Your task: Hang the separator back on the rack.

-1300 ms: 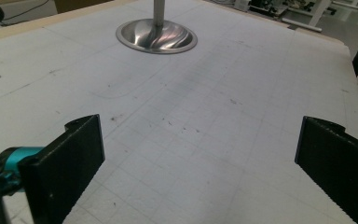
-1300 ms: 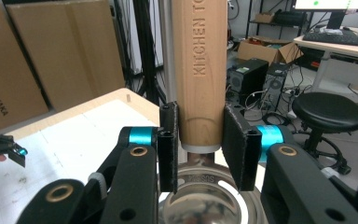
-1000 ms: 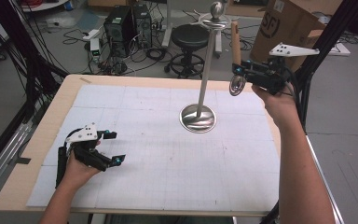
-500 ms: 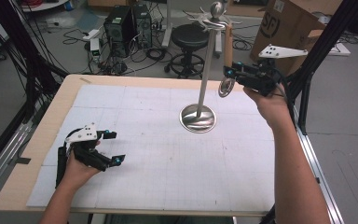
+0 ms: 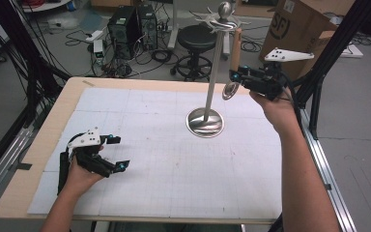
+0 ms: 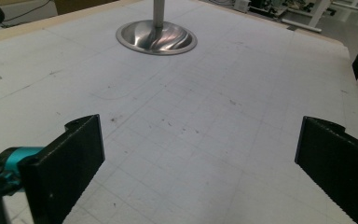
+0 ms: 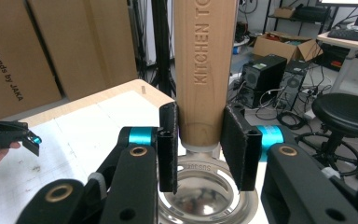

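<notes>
A metal stand has a round base (image 5: 205, 123) on the white mat and a tall pole (image 5: 215, 63) with hooks at its top. My right gripper (image 5: 235, 77) is raised just right of the pole, shut on a utensil. The utensil's wooden handle (image 5: 235, 46) points up beside the hooks and its round metal head (image 5: 230, 90) hangs below. In the right gripper view the pads (image 7: 168, 144) press the handle's lower end (image 7: 205, 65). My left gripper (image 5: 120, 152) rests on the mat at the near left, open, nothing between its jaws (image 6: 198, 154).
The stand's base (image 6: 156, 37) lies ahead of the left gripper across bare mat. Beyond the table's far edge stand a black stool (image 5: 198, 36), computer cases (image 5: 130, 24) and cardboard boxes (image 5: 294, 24). A black frame post (image 5: 328, 58) rises at the right.
My right gripper has carried the utensil a little to the left, closer to the stand's pole and hooks. The left gripper has stayed put.
</notes>
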A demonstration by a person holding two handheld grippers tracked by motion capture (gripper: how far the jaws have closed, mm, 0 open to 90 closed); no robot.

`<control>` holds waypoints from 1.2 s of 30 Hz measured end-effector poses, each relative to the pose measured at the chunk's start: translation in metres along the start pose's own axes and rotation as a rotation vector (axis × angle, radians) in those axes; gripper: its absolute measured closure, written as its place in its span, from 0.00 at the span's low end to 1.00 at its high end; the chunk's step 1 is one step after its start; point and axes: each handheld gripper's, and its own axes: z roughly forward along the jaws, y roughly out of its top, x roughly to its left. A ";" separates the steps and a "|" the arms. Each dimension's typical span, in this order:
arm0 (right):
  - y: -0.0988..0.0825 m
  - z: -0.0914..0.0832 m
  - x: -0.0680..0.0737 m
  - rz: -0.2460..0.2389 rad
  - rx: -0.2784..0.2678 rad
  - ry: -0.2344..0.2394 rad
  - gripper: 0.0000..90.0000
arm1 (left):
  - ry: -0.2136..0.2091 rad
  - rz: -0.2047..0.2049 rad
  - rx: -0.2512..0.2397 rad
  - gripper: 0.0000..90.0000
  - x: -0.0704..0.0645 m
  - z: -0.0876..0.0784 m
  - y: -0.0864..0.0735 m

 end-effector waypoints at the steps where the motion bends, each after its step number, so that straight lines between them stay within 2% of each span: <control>1: 0.000 0.000 0.000 -0.001 -0.003 0.003 0.76 | 0.001 0.001 0.001 0.02 0.000 0.000 0.000; 6: -0.003 0.001 -0.001 0.010 -0.010 0.002 0.74 | 0.000 0.001 0.002 0.02 0.000 0.000 0.000; 7: -0.004 0.001 -0.001 0.006 0.002 -0.001 0.70 | 0.001 0.003 0.002 0.02 0.000 0.000 0.000; 10: -0.006 0.001 -0.001 0.001 0.019 -0.004 0.68 | -0.001 0.003 0.005 0.02 0.000 0.001 0.000; 19: -0.008 -0.016 0.000 -0.012 -0.005 -0.018 0.64 | 0.000 0.002 0.002 0.02 0.000 0.001 0.000; 26: -0.010 -0.031 0.011 -0.066 -0.010 -0.007 0.56 | -0.002 0.003 0.005 0.02 -0.001 0.001 0.000; 31: -0.017 -0.037 0.022 -0.109 -0.007 0.007 0.54 | -0.002 0.006 0.005 0.02 -0.001 0.002 0.000; 36: -0.025 -0.041 0.028 -0.122 0.000 0.018 0.53 | -0.001 0.004 0.005 0.02 -0.001 0.002 0.000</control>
